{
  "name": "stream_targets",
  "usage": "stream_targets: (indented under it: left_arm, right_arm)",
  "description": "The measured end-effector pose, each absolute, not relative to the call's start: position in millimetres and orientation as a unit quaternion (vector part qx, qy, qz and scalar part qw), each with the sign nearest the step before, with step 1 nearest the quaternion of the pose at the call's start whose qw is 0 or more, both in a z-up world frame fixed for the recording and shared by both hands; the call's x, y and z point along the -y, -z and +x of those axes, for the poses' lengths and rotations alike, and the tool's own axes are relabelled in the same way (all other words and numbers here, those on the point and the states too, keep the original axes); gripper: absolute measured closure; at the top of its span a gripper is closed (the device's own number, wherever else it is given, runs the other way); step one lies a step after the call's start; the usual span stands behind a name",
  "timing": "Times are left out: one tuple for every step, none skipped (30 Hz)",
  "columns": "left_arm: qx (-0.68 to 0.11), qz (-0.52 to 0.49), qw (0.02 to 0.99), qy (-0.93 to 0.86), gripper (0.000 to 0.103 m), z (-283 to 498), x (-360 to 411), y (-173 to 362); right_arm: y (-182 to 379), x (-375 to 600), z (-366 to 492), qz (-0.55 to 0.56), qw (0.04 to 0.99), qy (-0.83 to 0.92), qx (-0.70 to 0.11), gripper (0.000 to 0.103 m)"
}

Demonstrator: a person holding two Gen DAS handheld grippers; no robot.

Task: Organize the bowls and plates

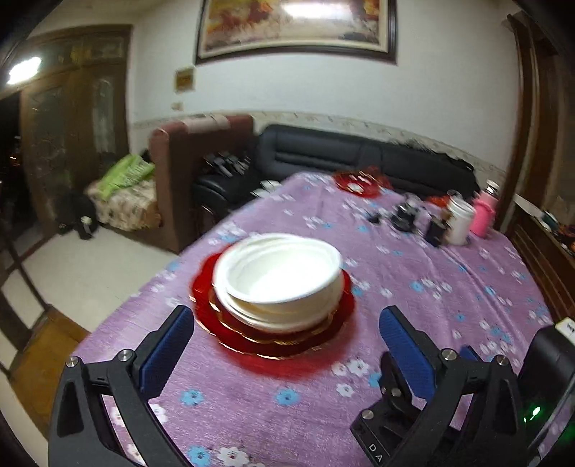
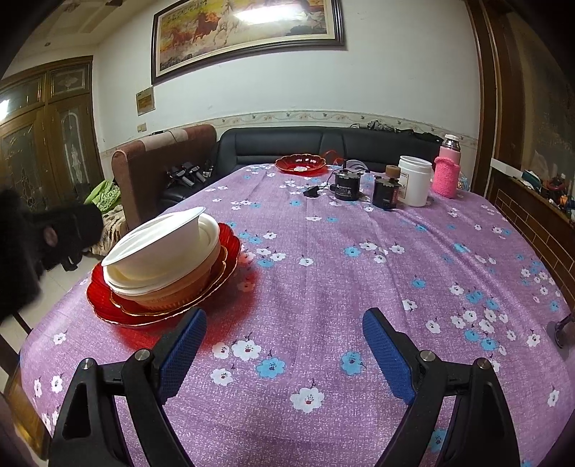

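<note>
Nearest the left gripper [image 1: 286, 323], between its widely spread blue pads [image 1: 169, 354], lies only the purple flowered tablecloth [image 1: 251, 402]; the jaws are released and nothing is held. Just ahead of its fingertips, slightly toward its left finger, sits the stack of white bowls [image 1: 278, 278] nested one inside another, resting on the red plates [image 1: 273, 345] with gold scalloped rims. The stack is close to the pads but not touching them.

The right gripper [image 2: 284, 323] also stands released, its blue pads [image 2: 386, 354] wide apart over bare cloth, gripping nothing. From this gripper the stack of white bowls [image 2: 161, 258] lies ahead and to the left, just beyond its left finger; the topmost bowl sits tilted in the one beneath rather than seated flat. The red plates [image 2: 107, 298] under it lie near the table's left edge, and a red glow falls on the cloth beside them.

Further ahead, well apart from both grippers, the cloth is open up to a cluster near the far right: two small black devices [image 2: 346, 186], a white jar [image 2: 415, 181] and a pink-sleeved bottle [image 2: 446, 172] standing upright close together. A separate red dish [image 2: 301, 164] sits at the far edge of the table, to the left of that cluster.

Beyond the table stand a dark sofa [image 2: 323, 143] and a brown armchair [image 2: 151, 165], with a framed painting [image 2: 248, 32] on the wall above.
</note>
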State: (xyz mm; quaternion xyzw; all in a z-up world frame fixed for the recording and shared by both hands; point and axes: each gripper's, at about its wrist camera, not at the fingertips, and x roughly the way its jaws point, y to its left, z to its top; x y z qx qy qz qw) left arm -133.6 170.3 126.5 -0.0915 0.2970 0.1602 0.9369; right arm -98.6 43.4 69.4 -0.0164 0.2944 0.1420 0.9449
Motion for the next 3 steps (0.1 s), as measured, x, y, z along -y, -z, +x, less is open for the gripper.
stream_targets:
  left_arm:
    - [-0.303, -0.093, 0.935, -0.16, 0.0, -131.4, -170.3, -124.7]
    - [-0.306, -0.092, 0.934, -0.162, 0.0, -130.8, -169.9, -124.0]
    - [-0.307, -0.087, 0.933, -0.166, 0.0, -129.8, -168.2, -124.0]
  right_arm:
    - [-69.8, -42.7, -98.5, -0.013, 0.944, -0.145, -0.296, 0.011]
    - [-70.9, -40.6, -97.9, -0.009, 0.943, -0.147, -0.297, 0.011]
    - [-71.9, -39.7, -97.5, -0.007, 0.943, -0.148, -0.298, 0.011]
